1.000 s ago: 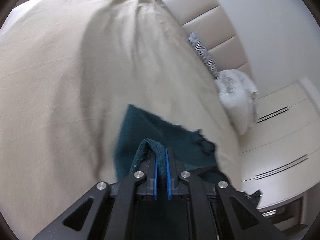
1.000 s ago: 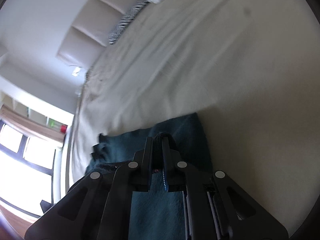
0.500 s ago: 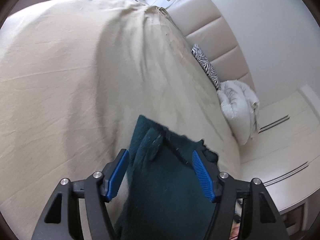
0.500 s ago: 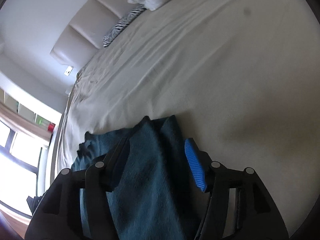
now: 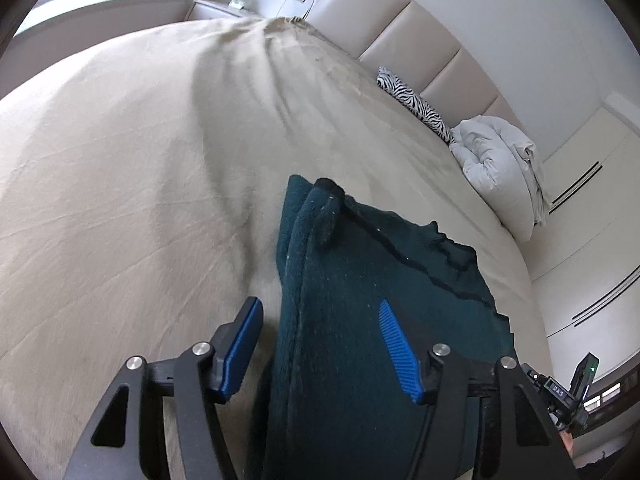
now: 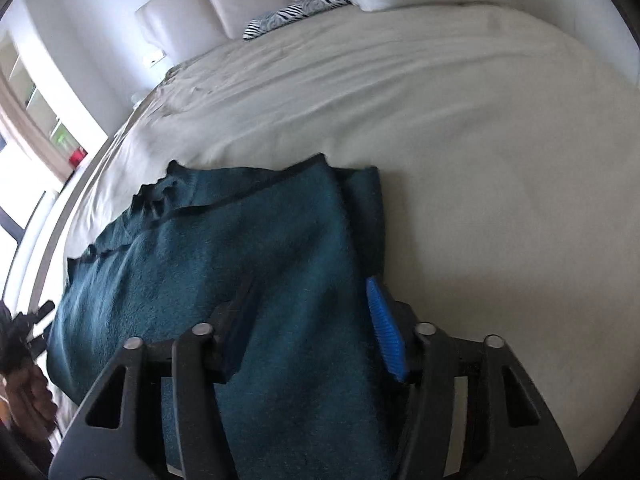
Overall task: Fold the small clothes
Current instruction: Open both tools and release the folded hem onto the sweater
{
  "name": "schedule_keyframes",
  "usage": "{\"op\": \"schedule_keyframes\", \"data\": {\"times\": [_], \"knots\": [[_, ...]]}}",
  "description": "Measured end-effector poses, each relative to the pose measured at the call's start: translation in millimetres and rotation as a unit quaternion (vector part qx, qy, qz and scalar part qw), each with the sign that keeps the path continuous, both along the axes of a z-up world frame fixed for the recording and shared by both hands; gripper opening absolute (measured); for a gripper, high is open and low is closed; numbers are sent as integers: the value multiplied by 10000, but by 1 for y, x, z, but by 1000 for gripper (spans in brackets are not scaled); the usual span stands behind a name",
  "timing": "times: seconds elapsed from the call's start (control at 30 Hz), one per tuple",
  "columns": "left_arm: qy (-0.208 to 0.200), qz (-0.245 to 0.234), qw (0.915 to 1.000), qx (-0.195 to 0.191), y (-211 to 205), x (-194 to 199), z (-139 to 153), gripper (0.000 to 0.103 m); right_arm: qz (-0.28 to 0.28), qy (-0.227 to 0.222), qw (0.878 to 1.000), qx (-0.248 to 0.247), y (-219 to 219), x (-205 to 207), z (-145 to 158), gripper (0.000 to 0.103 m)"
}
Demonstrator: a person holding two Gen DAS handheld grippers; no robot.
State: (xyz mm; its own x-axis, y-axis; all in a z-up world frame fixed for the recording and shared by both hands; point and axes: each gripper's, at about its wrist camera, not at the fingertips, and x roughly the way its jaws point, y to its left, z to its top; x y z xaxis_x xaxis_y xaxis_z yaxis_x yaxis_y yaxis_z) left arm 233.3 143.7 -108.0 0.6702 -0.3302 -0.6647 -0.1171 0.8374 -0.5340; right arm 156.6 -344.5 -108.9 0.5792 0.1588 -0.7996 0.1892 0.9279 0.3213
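A dark teal knitted garment (image 5: 360, 280) lies folded over on the beige bed sheet (image 5: 120, 160). My left gripper (image 5: 320, 320) is open just above the garment's left edge, blue pads (image 5: 394, 344) spread apart, holding nothing. In the right wrist view the same garment (image 6: 240, 248) lies flat with a folded layer on top. My right gripper (image 6: 312, 320) is open over the garment's right edge, blue pad (image 6: 384, 328) clear of the cloth.
A zebra-print pillow (image 5: 416, 104) and a bunched white duvet (image 5: 500, 160) lie by the padded headboard (image 5: 400, 32). White wardrobe doors (image 5: 592, 216) stand beyond the bed. A window (image 6: 24, 152) is at the left of the right wrist view.
Both grippers were shut on the garment's edges one second ago. They have opened and let it drop onto the bed, then drawn back a little.
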Motion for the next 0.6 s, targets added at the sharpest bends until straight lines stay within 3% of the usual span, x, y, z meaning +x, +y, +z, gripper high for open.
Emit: {"op": "schedule_keyframes", "data": {"times": [0.1,0.27,0.33,0.43,0.6], "knots": [[-94,-11,9999,115,-4,-8,3,63,-25,95,9999,88,-7,-1,-7,28],[-255,-28,9992,292,-11,-17,11,63,-133,207,9996,169,-14,-11,-13,28],[-262,-76,9989,389,-15,-18,12,63,-148,213,9994,211,-16,-16,-15,14],[-182,-80,9992,359,-15,-17,10,61,-189,111,9997,74,-15,-27,-9,6],[139,-131,9991,377,-15,-14,-4,56,-302,-122,9994,-107,-9,-50,9,5]]}}
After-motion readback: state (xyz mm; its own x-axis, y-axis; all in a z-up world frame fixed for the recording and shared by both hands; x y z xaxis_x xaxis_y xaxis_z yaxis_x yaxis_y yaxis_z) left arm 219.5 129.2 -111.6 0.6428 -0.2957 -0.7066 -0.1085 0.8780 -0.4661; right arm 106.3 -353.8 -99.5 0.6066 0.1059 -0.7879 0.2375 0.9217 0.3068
